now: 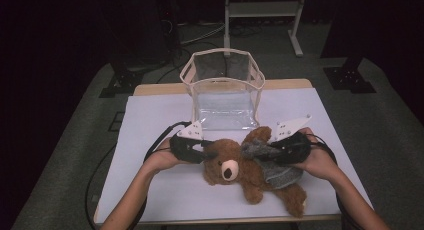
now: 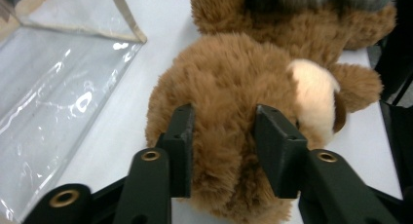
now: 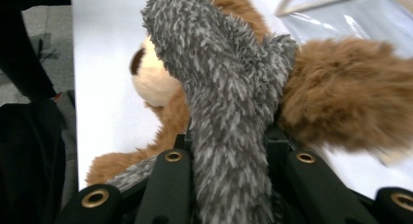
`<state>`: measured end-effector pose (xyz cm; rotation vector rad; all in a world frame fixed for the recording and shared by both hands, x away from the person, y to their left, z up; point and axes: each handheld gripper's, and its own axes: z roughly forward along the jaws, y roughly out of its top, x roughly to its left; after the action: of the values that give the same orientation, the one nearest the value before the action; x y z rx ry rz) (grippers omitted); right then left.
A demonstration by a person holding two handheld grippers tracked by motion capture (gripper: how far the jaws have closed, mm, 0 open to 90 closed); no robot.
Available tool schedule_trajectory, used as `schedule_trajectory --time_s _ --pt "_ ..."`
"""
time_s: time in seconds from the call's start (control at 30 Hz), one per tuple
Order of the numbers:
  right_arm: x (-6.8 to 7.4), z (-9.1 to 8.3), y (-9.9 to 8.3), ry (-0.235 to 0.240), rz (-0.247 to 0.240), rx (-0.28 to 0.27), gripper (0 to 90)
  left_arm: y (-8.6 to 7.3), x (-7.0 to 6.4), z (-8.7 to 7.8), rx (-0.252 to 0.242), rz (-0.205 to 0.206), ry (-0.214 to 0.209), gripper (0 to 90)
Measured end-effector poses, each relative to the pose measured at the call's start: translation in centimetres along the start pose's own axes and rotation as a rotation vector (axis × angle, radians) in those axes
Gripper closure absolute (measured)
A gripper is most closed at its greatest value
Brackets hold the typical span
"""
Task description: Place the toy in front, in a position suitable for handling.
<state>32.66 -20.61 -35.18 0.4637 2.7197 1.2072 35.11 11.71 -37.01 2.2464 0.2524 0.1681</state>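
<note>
On the white table cover (image 1: 150, 140), the left gripper (image 1: 200, 151) has its jaws pressed into the fur at the side of the teddy bear's (image 1: 235, 167) head, partly closed around a fold of plush. The bear lies on its back near the table's front edge. Just behind it stands a clear plastic bag (image 1: 223, 87), upright with its mouth open. At the right, the right gripper (image 1: 276, 151) is clamped on the bear's grey garment (image 3: 224, 102), the cloth bunched between its jaws.
</note>
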Motion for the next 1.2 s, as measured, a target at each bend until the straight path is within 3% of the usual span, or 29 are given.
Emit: schedule_trajectory --time_s 0.07,0.23,0.33,0.43,0.53,0.6,0.77,1.0,1.13,1.2 --pt "-0.5 -0.6 -0.2 -0.012 0.021 0.011 71.6 -0.2 0.0 0.2 -0.016 -0.012 -0.01 59.6" --pt "-2.0 -2.0 -0.4 -0.055 0.038 0.026 71.4 -0.3 -0.4 0.2 -0.02 0.005 -0.019 58.7" --pt "-3.5 -2.3 -0.7 -0.072 0.079 0.028 71.4 -0.3 -0.5 0.2 -0.02 0.008 -0.023 57.7" --pt "-4.5 -1.4 -1.0 -0.042 0.114 0.054 71.5 -0.2 -0.6 0.3 -0.012 0.014 -0.026 55.8" --pt "-4.1 -0.7 -0.9 0.007 0.097 0.053 71.9 -0.3 -0.7 0.2 -0.024 -0.001 -0.046 51.5" --pt "-3.2 -0.4 -0.9 0.037 0.08 0.061 72.4 -0.3 -0.6 0.1 -0.03 -0.016 -0.061 43.8" --pt "-1.3 -0.2 -1.2 0.053 0.027 0.077 73.2 0.3 -0.4 0.8 -0.029 -0.06 -0.1 27.6" --pt "1.1 -0.4 -1.9 0.039 -0.02 0.065 73.5 1.1 -0.4 2.7 0.016 -0.093 -0.157 15.8" --pt "1.3 -0.5 -2.1 0.041 -0.018 0.05 73.4 1.2 -0.4 3.5 0.033 -0.099 -0.174 18.6" --pt "1.1 -0.5 -2.2 0.043 -0.007 0.041 73.1 1.2 -0.5 3.5 0.038 -0.067 -0.165 36.2"
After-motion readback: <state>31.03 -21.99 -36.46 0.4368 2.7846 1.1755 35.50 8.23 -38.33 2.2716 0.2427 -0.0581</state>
